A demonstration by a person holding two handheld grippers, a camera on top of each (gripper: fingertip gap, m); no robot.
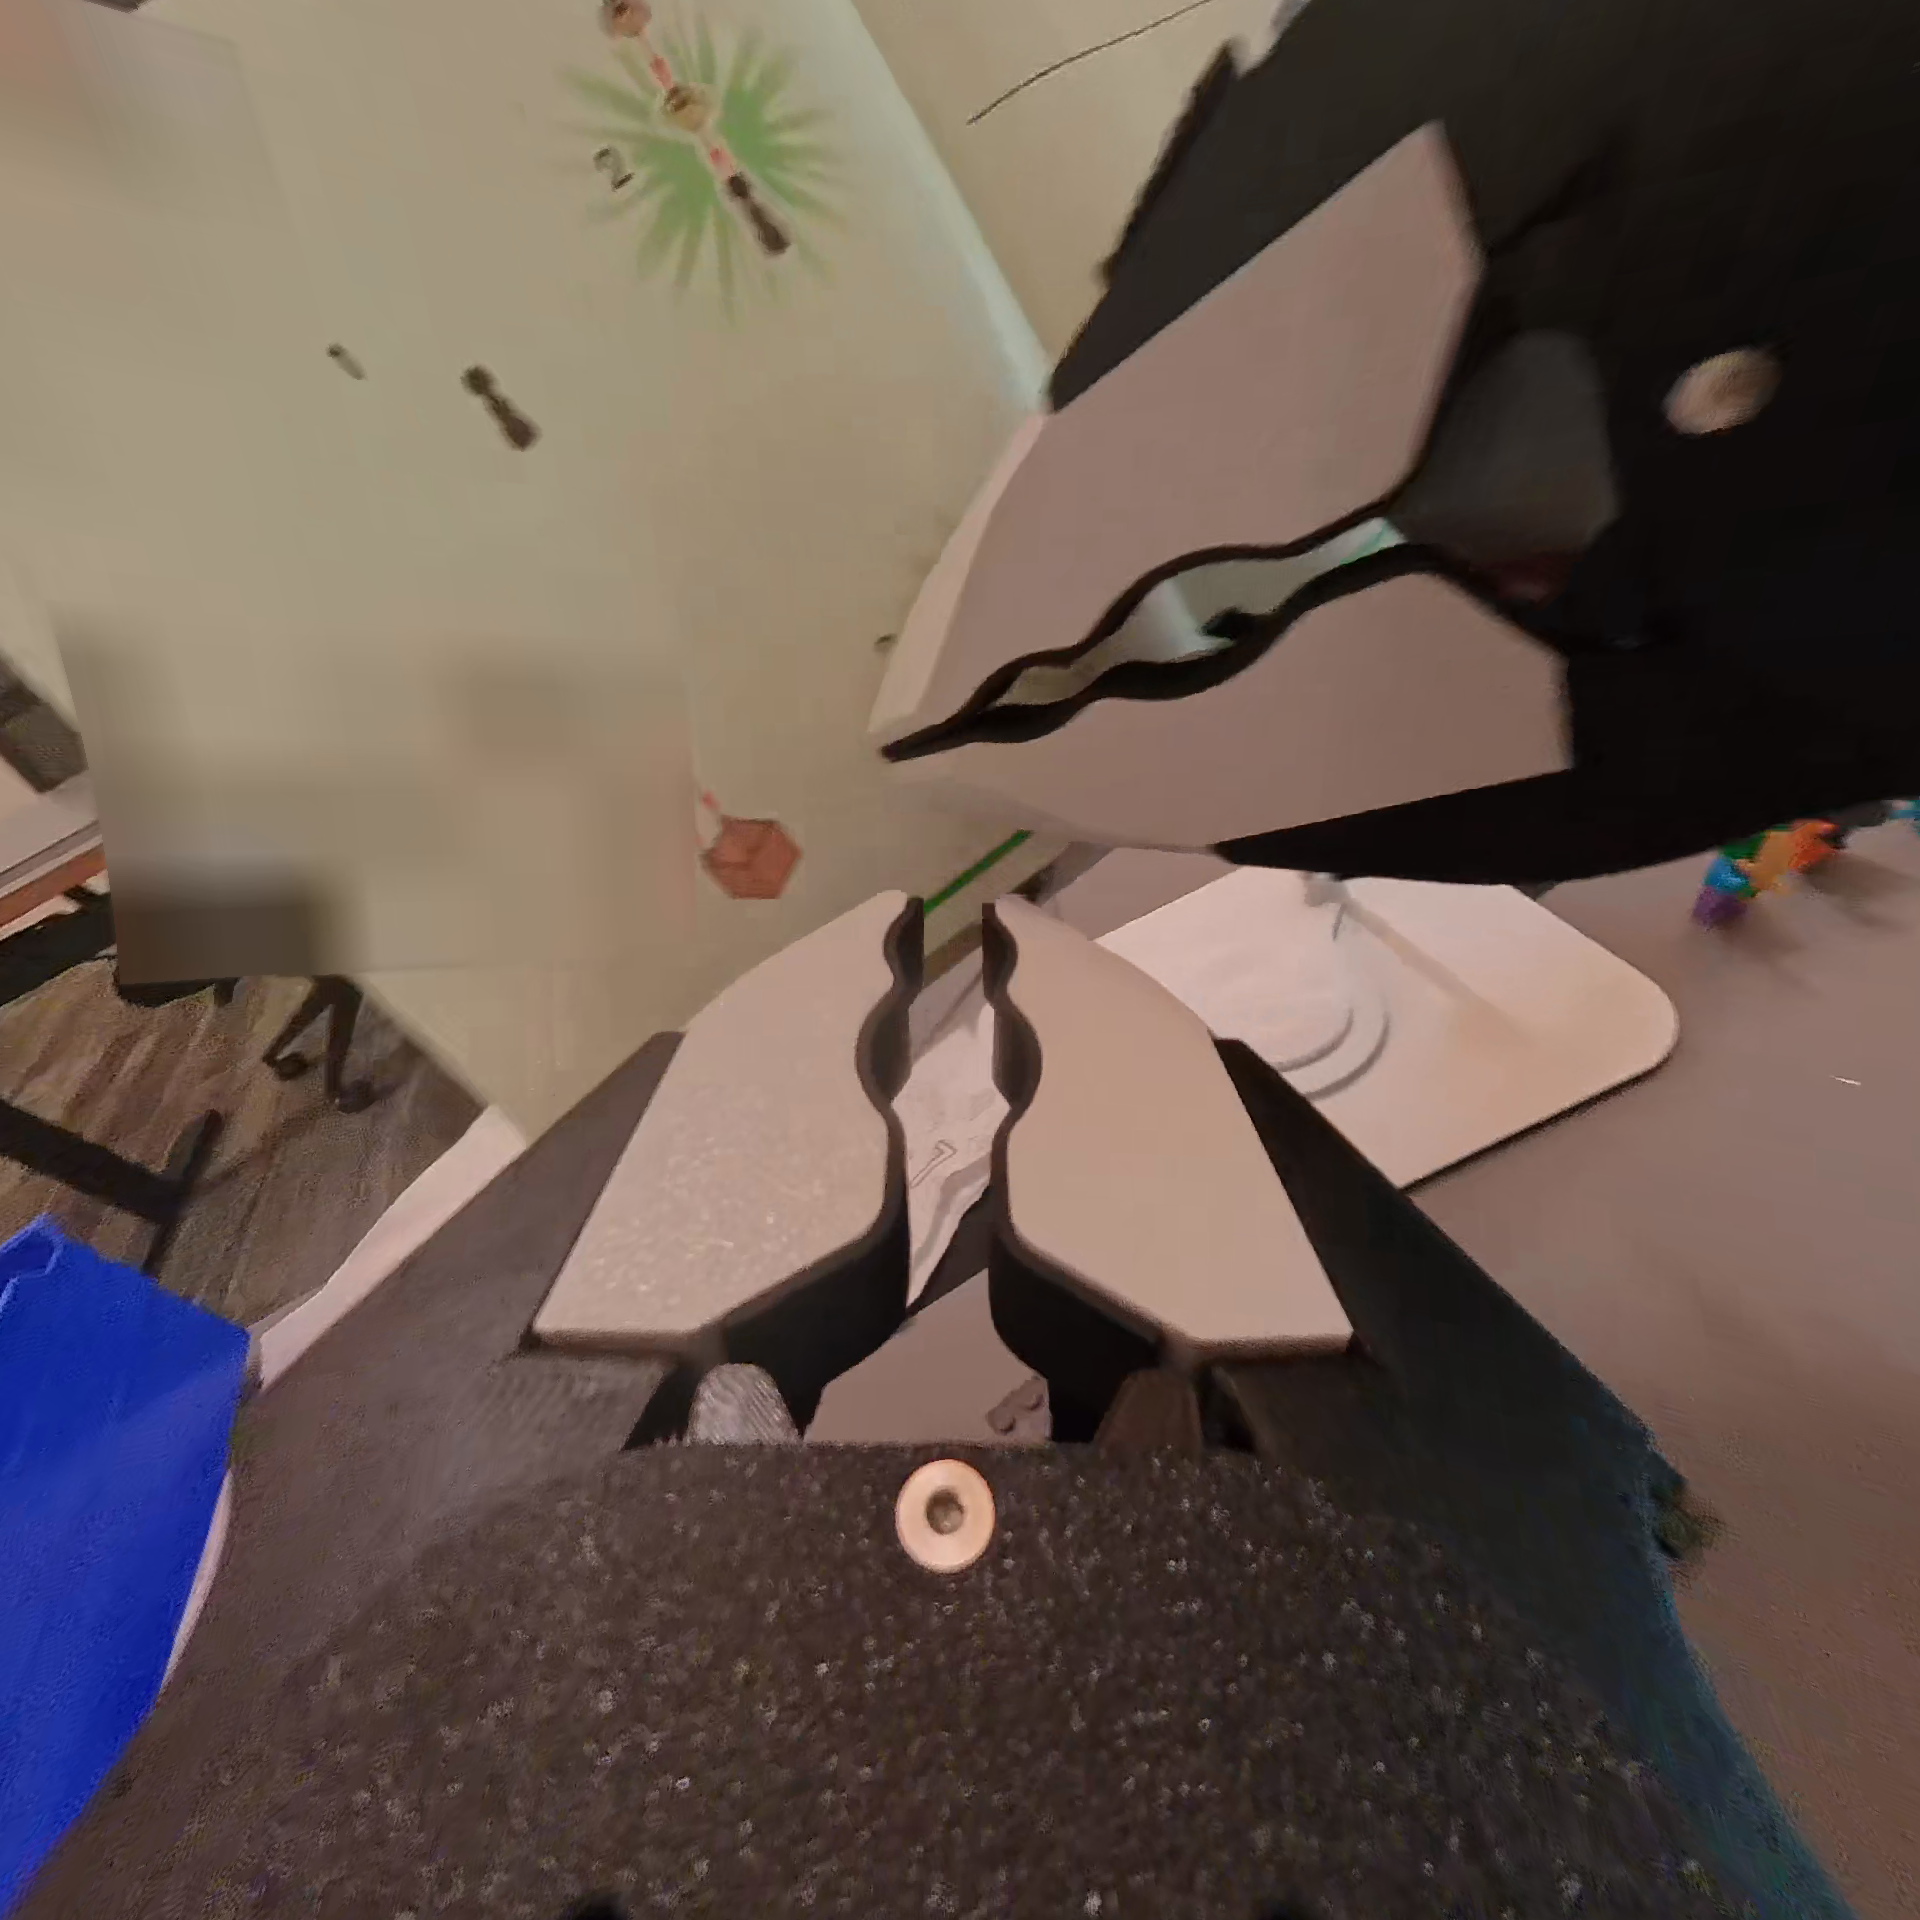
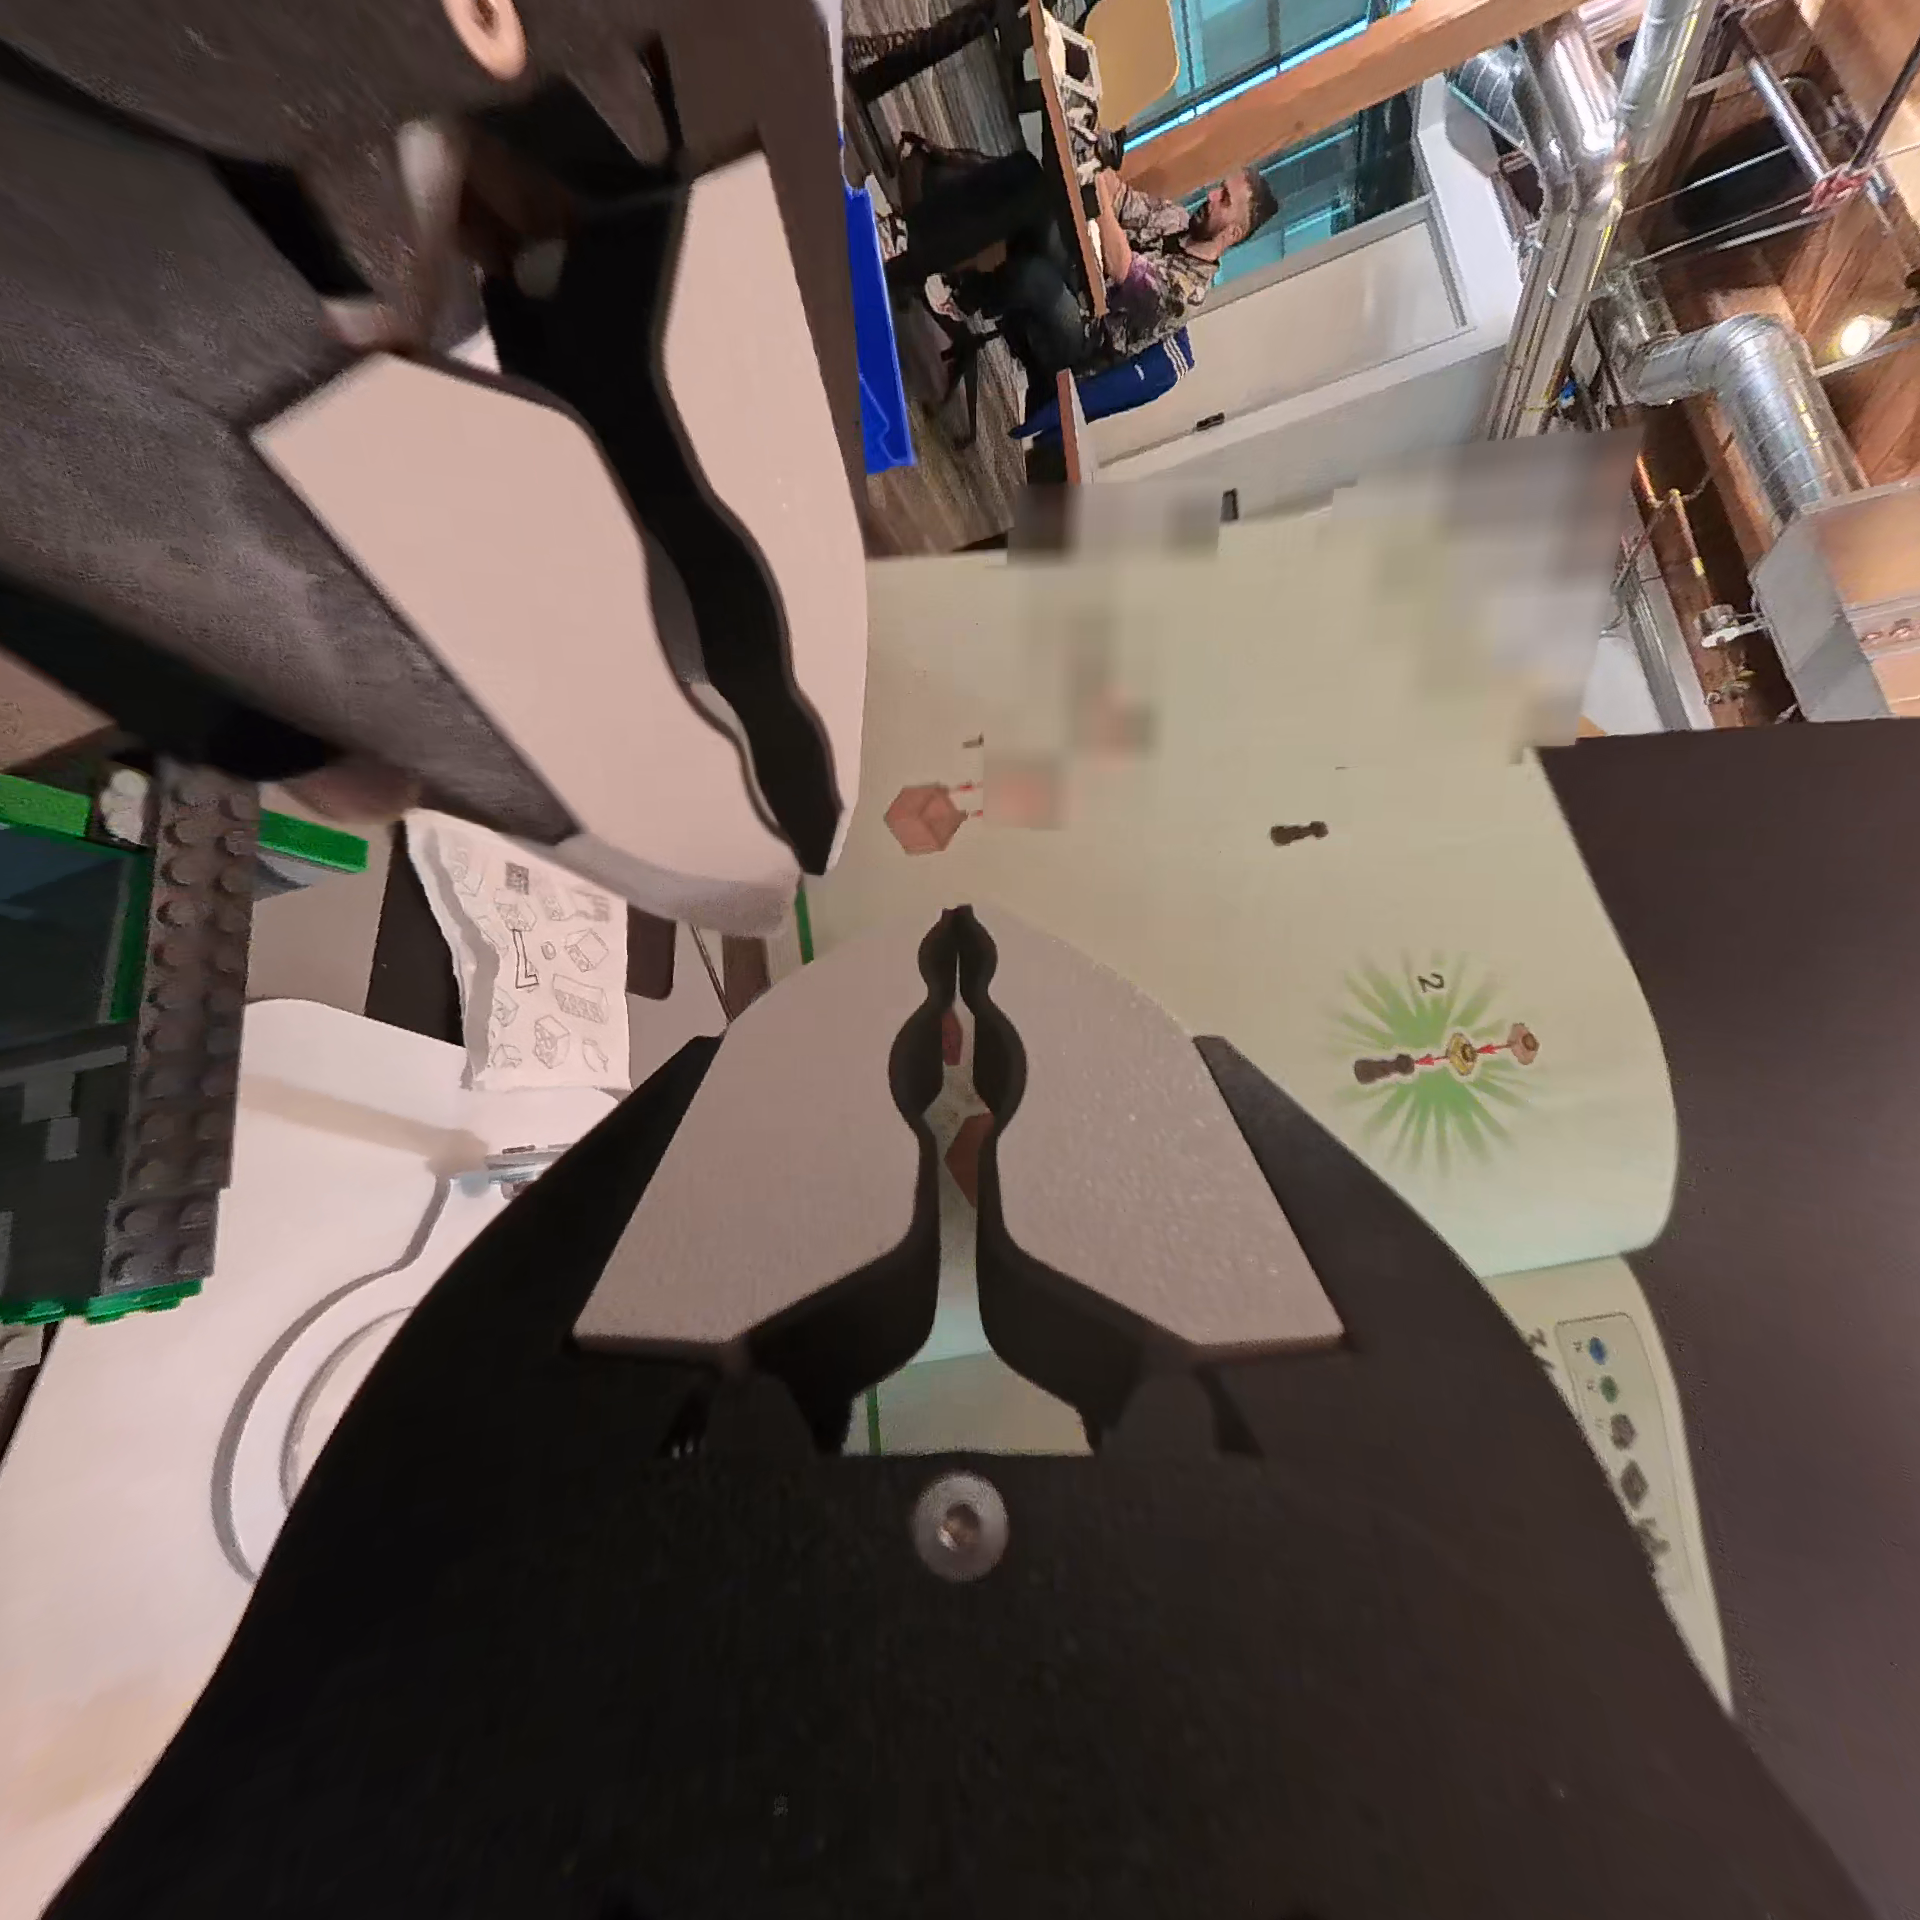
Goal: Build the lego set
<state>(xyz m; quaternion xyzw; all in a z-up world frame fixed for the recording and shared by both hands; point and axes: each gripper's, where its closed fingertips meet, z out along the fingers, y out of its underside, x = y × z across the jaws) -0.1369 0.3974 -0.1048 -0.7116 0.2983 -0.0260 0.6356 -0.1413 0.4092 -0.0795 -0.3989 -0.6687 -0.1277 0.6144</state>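
Note:
The instruction booklet page (image 1: 644, 499) stands curled up in front of both grippers; it also shows in the right wrist view (image 2: 1226, 935). My right gripper (image 2: 961, 914) has its tips together, pinching the page's edge; it shows at upper right in the left wrist view (image 1: 894, 748). My left gripper (image 1: 951, 914) has its jaws a narrow gap apart, just below the right one's tips, by the booklet's green edge, with nothing clearly in it. It shows at upper left in the right wrist view (image 2: 816, 862). A partial build, a dark grey studded plate (image 2: 177, 1039) on green plates, lies at far left.
A torn white paper bag (image 2: 551, 987) with brick drawings lies by a white stand base (image 2: 312, 1299), also seen in the left wrist view (image 1: 1455, 1018). A small colourful lego model (image 1: 1766, 862) stands on the grey table (image 1: 1714, 1299). A blue bin (image 1: 94, 1507) is at left. A person (image 2: 1164, 270) sits far off. My two grippers' fingertips are within a few centimetres of each other. The dark grey studded plate (image 2: 177, 1039) sits 11 centimetres or so from the ends of my left fingers.

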